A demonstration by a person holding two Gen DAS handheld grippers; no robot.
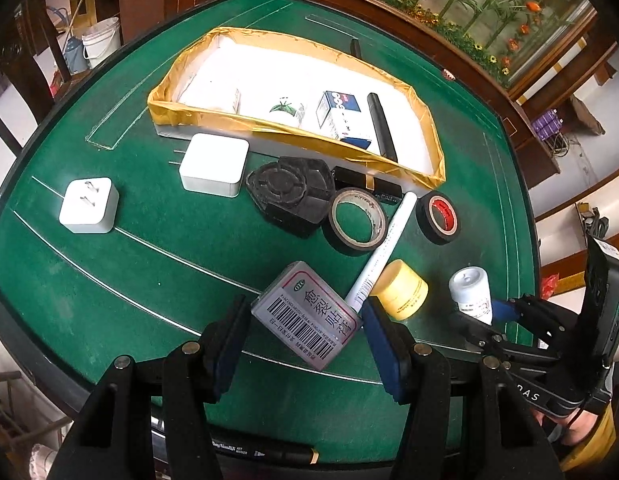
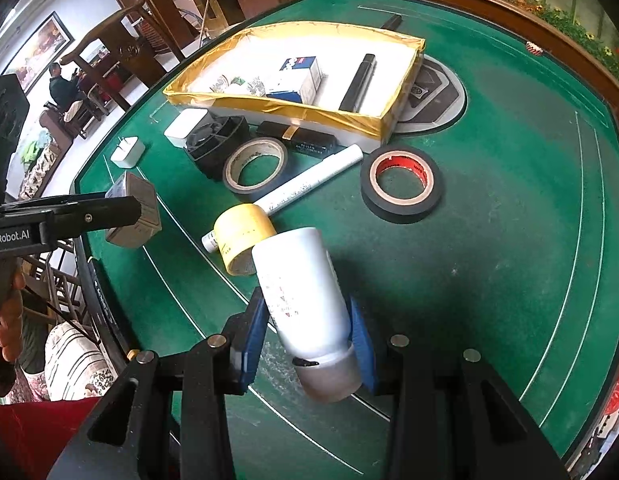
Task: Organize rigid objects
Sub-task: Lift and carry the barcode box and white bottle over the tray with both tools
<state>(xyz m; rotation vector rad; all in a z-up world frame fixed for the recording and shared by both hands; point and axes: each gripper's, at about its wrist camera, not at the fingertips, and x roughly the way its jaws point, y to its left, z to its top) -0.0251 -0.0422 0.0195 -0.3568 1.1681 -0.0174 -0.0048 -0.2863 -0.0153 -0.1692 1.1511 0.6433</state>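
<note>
Left wrist view: left gripper (image 1: 307, 330) clamped on a grey barcode box (image 1: 305, 316), box tilted between the blue pads (image 1: 383, 344), lifted above the green table (image 1: 149, 272). Just ahead and right of the fingertips, a white marker (image 1: 383, 254) lying diagonal, with a yellow jar (image 1: 401, 290) touching its near end. Further ahead, a cream-cored tape roll (image 1: 355, 220), a red-cored tape roll (image 1: 437, 217) and a black fan (image 1: 291, 192). Far ahead, the yellow-taped tray (image 1: 433, 136). Ahead left, a white square box (image 1: 214, 168) and a white plug adapter (image 1: 89, 205). At far right, the right gripper (image 1: 481, 316) closed on a white bottle (image 1: 469, 292).

Right wrist view: right gripper (image 2: 309, 340) gripping the white bottle (image 2: 305, 288) around its lower body, cap end nearest the camera, bottle leaning away to the left. Directly ahead of the bottle's far end, the yellow jar (image 2: 243, 238) on its side. Left gripper (image 2: 129, 208) entering level from the left edge, carrying the grey box (image 2: 143, 210), a bare hand (image 2: 7, 320) below it.
</note>
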